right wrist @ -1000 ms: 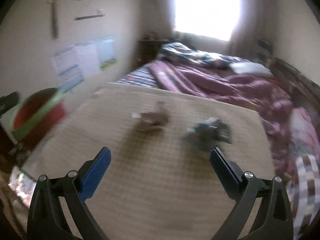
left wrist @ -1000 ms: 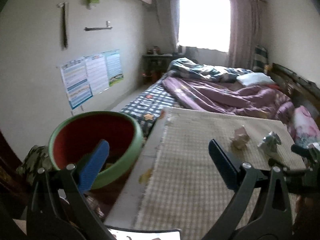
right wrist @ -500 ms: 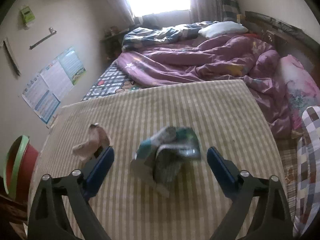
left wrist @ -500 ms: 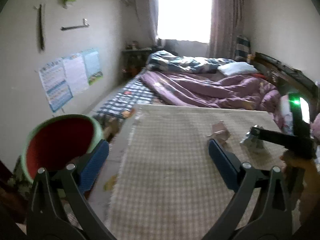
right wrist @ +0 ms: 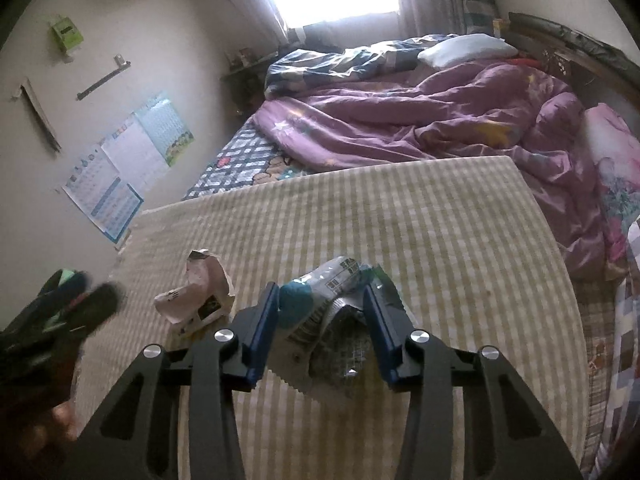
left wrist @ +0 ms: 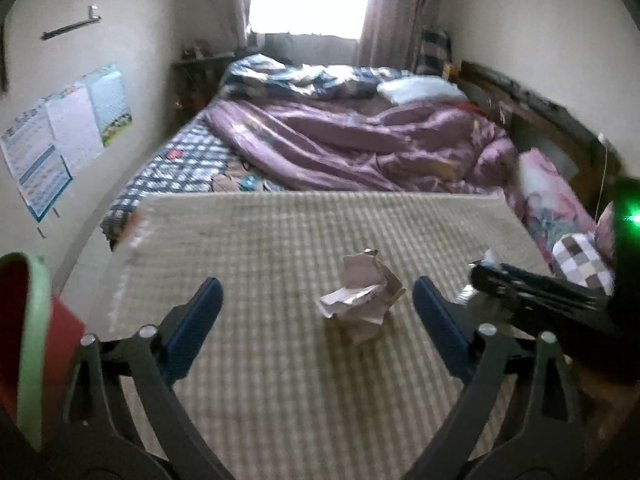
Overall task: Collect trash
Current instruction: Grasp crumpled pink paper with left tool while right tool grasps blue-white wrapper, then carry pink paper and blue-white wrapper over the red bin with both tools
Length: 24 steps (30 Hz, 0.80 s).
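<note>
Beige checked tabletop (right wrist: 420,232) carries both pieces of trash. Right gripper (right wrist: 320,316): jaws clenched on the silvery crumpled wrapper (right wrist: 332,312), which rests on the cloth. Left gripper (left wrist: 316,308): jaws spread wide, released, crumpled paper (left wrist: 360,300) lying between them, untouched. Red bin with green rim (left wrist: 24,340) at far left edge.

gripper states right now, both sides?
Left gripper: open, holding nothing; crumpled paper lies between its fingers.
Right gripper: closed on the foil wrapper.
</note>
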Available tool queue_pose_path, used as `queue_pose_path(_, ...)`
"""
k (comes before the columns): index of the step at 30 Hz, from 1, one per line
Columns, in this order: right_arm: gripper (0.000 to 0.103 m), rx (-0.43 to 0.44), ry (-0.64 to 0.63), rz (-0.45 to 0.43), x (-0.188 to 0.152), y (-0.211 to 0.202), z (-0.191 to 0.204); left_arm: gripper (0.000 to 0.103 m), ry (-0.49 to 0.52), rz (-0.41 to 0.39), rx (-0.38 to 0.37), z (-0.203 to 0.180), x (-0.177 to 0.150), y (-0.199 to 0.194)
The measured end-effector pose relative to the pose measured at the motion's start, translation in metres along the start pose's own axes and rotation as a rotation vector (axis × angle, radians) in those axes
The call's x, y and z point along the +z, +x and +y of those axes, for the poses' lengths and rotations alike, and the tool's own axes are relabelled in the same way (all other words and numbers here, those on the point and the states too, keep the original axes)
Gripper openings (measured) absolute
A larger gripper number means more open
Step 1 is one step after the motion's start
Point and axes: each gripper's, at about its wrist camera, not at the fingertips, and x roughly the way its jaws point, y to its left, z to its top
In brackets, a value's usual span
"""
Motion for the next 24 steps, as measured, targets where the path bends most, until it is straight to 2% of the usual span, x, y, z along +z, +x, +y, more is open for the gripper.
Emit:
queue_pose_path(2,0.042,0.0,0.004,-0.01,-0.001,-0.006,-0.002,0.09,-0.003,0.026,-0.002,-0.003,0.0,0.011)
queue_pose_path(6,0.042,0.011,0.017,-0.005,-0.005,-0.013,-0.007,0.081,-0.043,0.089,-0.061,-0.006,-0.003,0.034)
queue_pose_path(13,0.042,0.019,0.033,-0.003,-0.007,-0.016,-0.009,0.078,-0.031,0.194,-0.07,-0.014,-0.012,0.06)
queue_pose_path(14,0.042,0.019,0.033,-0.002,-0.008,-0.017,-0.009,0.074,-0.026,0.189,-0.062,-0.015,-0.012,0.06)
queue_pose_path(16,0.042,0.022,0.036,-0.001,-0.009,-0.017,-0.01,0.061,-0.019,0.177,-0.063,-0.014,-0.014,0.057)
queue_pose_path(17,0.042,0.023,0.037,-0.001,-0.01,-0.018,-0.01,0.046,-0.014,0.165,-0.081,-0.013,-0.015,0.054)
queue_pose_path(20,0.042,0.028,0.034,0.0,-0.013,-0.019,-0.008,0.046,-0.052,0.164,-0.132,-0.005,-0.016,0.049)
queue_pose_path(24,0.042,0.038,0.016,0.002,-0.017,-0.023,0.0,0.046,-0.048,0.135,-0.098,0.0,-0.019,0.031)
